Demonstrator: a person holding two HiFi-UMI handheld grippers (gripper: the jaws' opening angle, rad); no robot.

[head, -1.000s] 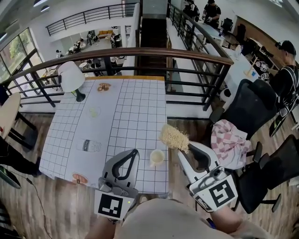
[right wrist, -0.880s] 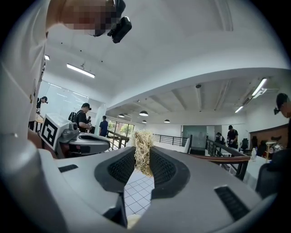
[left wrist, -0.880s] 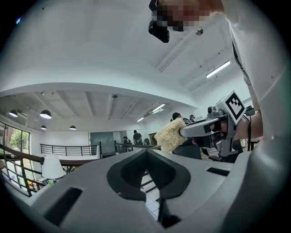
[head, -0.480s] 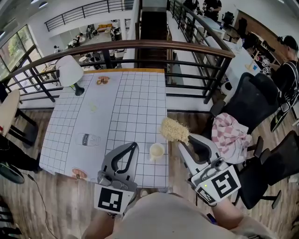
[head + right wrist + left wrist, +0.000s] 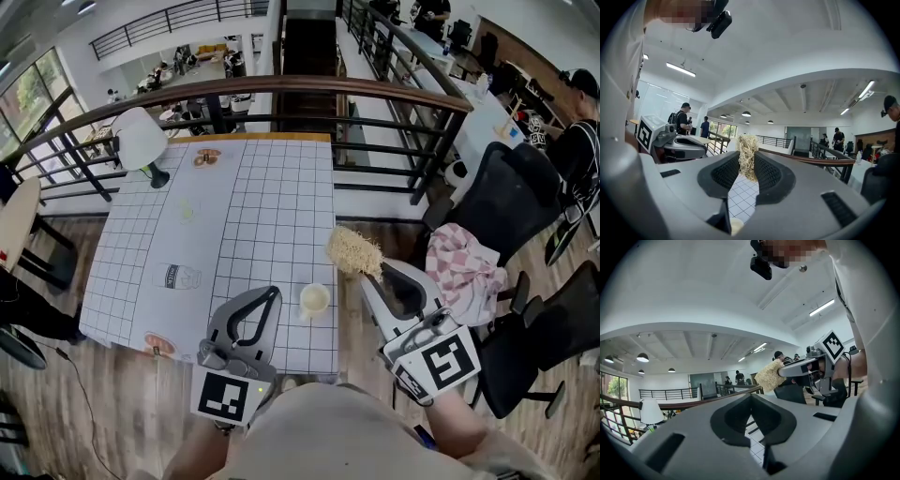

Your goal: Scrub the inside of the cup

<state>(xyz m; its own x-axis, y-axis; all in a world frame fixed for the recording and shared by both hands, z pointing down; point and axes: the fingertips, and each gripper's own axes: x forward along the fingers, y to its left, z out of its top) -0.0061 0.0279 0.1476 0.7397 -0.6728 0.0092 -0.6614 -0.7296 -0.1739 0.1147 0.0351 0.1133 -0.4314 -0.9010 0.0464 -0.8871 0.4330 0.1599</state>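
Scrubber (image 5: 353, 249) pinched in R gripper (image 5: 373, 274), just right of cup (image 5: 314, 300), poised for scrubbing; L gripper (image 5: 271, 294) clamped shut, empty, left of cup.

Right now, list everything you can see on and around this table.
cup: one, cream, table's near edge, between the grippers
scrub pad: one, straw-coloured, fibrous, by the table's right edge
table: one, white grid cover, centre
lamp: one, white shade, dark base, table's far left corner
checked cloth: one, pink and white, on a chair at right
office chairs: at least two, black, right of table
railing: one, brown top rail, beyond table
left gripper: grey, shut, empty
right gripper: grey, shut on the scrub pad
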